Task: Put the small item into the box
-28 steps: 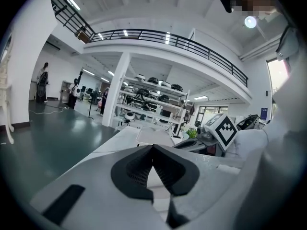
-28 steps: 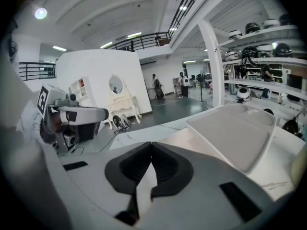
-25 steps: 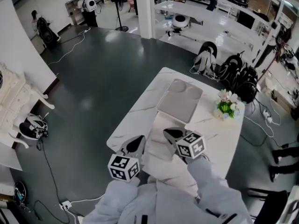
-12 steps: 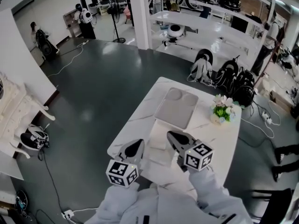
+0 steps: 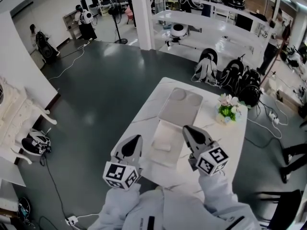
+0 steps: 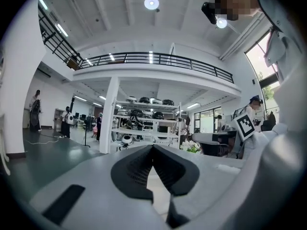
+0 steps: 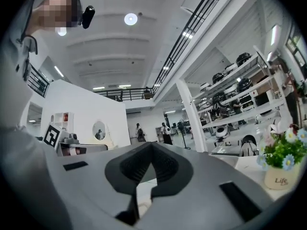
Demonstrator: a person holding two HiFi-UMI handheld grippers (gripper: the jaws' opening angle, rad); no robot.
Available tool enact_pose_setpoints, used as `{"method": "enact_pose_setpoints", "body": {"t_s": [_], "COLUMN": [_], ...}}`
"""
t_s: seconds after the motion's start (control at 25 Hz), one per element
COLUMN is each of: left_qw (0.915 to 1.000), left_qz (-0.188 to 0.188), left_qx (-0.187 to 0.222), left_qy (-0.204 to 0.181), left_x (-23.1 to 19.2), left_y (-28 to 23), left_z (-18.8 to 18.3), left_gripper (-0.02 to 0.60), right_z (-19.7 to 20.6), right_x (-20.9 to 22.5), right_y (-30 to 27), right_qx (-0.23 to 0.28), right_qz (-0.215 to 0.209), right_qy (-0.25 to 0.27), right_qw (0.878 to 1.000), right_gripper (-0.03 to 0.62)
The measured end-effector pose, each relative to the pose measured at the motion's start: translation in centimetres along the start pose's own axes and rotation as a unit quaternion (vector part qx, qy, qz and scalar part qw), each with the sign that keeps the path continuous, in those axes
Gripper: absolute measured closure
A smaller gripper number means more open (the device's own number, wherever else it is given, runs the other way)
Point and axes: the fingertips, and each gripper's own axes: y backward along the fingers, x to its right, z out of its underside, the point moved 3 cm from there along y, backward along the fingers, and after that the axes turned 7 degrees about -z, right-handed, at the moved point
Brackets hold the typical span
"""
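Dark grey glossy floor all round. On it stands a white marble-look rectangular table, seen steeply from above in head view.

Far half of table: flat grey rectangular box w/ two round dents at its far end, lying closed-looking and flat. Just in front of it, touching or nearly so, is a pale off-white rectangular sheet or tray; can't tell which.

Left gripper, light grey w/ black inner pads, is over the table's near-left edge, left of the pale sheet. Its own view shows the pads meeting at the tip, clenched w/ nothing between. Right gripper, same make, is over the near-right part, beside the sheet's right edge. Its jaws are pressed together too and empty. Each carries a black-and-white square-marker cube, left and right, w/ pale grey sleeves behind.

Small pot of green leaves and white/blue flowers sits near the far-right table edge, right of the grey box.

Task's thing: small white oblong item lies on the near end of the pale sheet, between the two grippers, apart from both, outside the grey box.
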Motion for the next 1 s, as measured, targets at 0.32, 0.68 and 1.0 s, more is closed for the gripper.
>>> {"method": "enact_pose_setpoints", "body": {"t_s": [0.32, 0.68, 1.0], "left_qw": [0.9996, 0.9990, 0.9989], "left_qz": [-0.018, -0.036, -0.039], "left_qx": [0.022, 0.025, 0.025], "left_qy": [-0.004, -0.003, 0.001], "left_x": [-1.0, -1.5, -1.7], "left_y": [1.0, 1.7, 1.9], "left_z": [-0.7, -0.2, -0.2], "left_gripper": [0.583, 0.583, 0.583], "right_z": [-1.6, -1.9, -1.8], "right_x": [0.5, 0.5, 0.5], "right_y": [1.6, 2.5, 3.0], "right_qx": [0.025, 0.024, 0.016], "right_qz": [0.032, 0.047, 0.053], "right_qy": [0.008, 0.030, 0.037], "right_qw": [0.999, 0.998, 0.998], "right_gripper": [0.602, 0.602, 0.603]}}
